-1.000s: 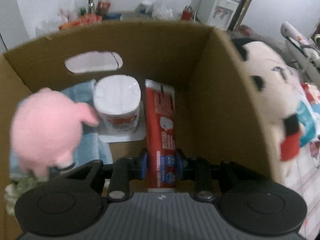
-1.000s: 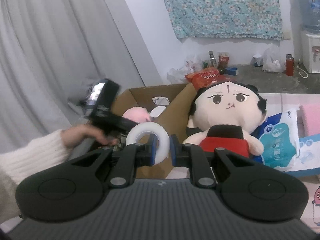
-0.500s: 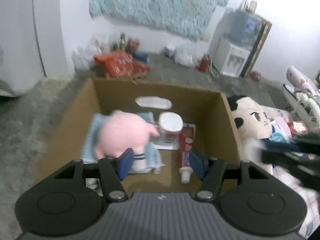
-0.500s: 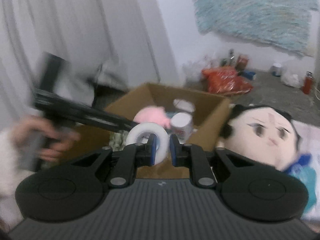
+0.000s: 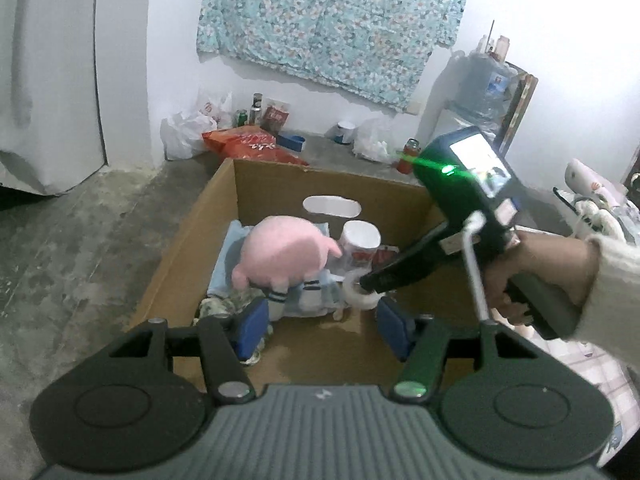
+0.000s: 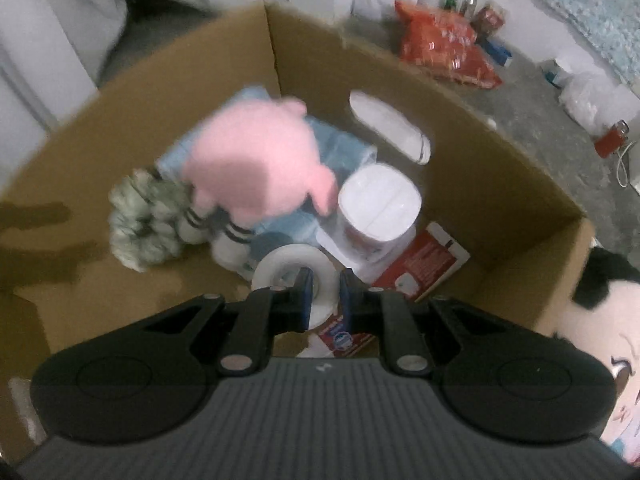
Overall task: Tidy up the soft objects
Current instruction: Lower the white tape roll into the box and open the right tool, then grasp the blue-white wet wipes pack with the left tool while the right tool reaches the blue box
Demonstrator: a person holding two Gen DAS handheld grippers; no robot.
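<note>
Grey concrete flooring point(image 5: 72, 248) is seen in the left wrist view, bounded by a white wall on which a floral cloth point(image 5: 332, 20) is hung. Bags, bottles and a red snack packet point(image 5: 250, 146) are ranged along the foot of that wall, and a water dispenser point(image 5: 476, 92) is placed toward the right. An open cardboard box point(image 5: 188, 248) is set on the floor. Inside it a pink plush toy point(image 5: 286, 254) is laid on a folded blue towel point(image 5: 230, 258), with a wrapped paper roll point(image 5: 360, 242) just beside it. The left gripper point(image 5: 324, 326) is held above the near edge of the box, its jaws spread wide with nothing between them. From the right, the right gripper point(image 5: 362, 284) is reached down into the box by a hand point(image 5: 536, 276) in a white sleeve, and a white tape roll point(image 5: 356, 296) is carried at its tip.

In the right wrist view, the box point(image 6: 480, 168) is looked into steeply from above, with the concrete floor point(image 6: 532, 92) and the red snack packet point(image 6: 444, 52) beyond its far wall. The right gripper point(image 6: 324, 294) is pressed shut on the rim of the white tape roll point(image 6: 280, 266), which is held low over the box floor, near the plush toy's point(image 6: 256, 168) striped feet and the wrapped paper roll point(image 6: 378, 208). A red tube package point(image 6: 420, 268) is laid flat beneath. A grey-green fluffy item point(image 6: 142, 220) is tucked at the left. Outside the box's right wall, a black-haired doll point(image 6: 600, 328) is partly visible.
</note>
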